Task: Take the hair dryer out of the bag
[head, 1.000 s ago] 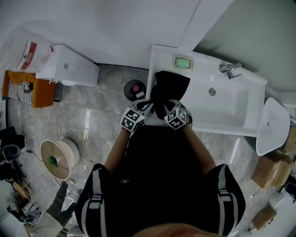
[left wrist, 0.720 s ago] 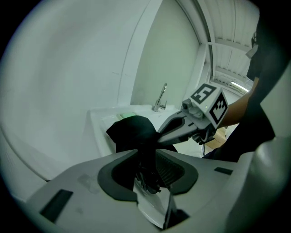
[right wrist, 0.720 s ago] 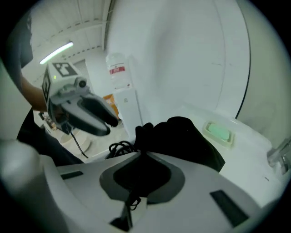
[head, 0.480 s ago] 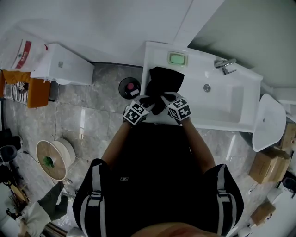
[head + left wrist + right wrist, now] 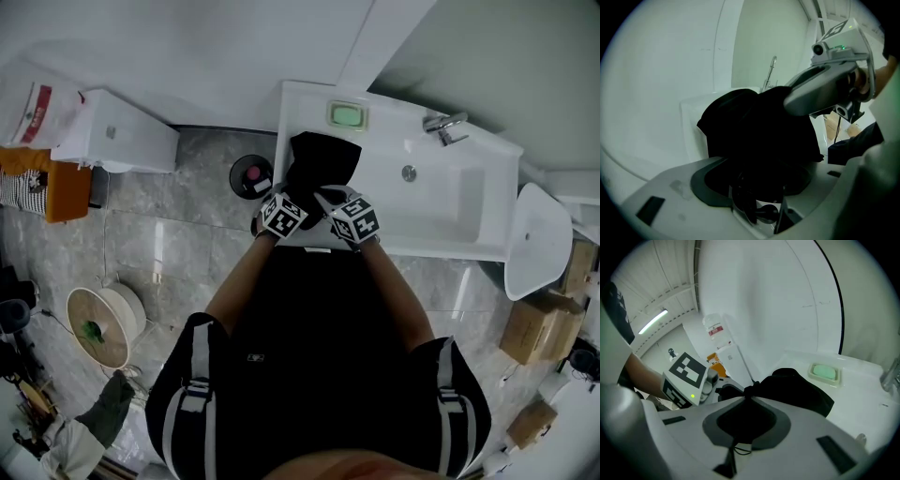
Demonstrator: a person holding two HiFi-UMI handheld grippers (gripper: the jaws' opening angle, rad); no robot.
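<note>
The bag (image 5: 323, 164) lies on the counter (image 5: 295, 111), left of the basin (image 5: 441, 208), soap dish (image 5: 348, 115) behind it.

Bag contents: hidden. The bag (image 5: 319, 164) on the sink (image 5: 309, 98) shows only black cloth in every view.
Left gripper tips: the left gripper (image 5: 759, 187) has just been opening its jaws. Black cloth lies between them, dark on dark, so whether they touch it cannot be told.
Right gripper tips: the right gripper (image 5: 749, 392) is pinched on a bunch of the bag. The pads are lost in the black.
Tap (image 5: 891, 373): cut off by the right edge.
Bottle label (image 5: 715, 330): too small to read.
Sack (image 5: 33, 98): cut off by the left edge, red print unreadable.
</note>
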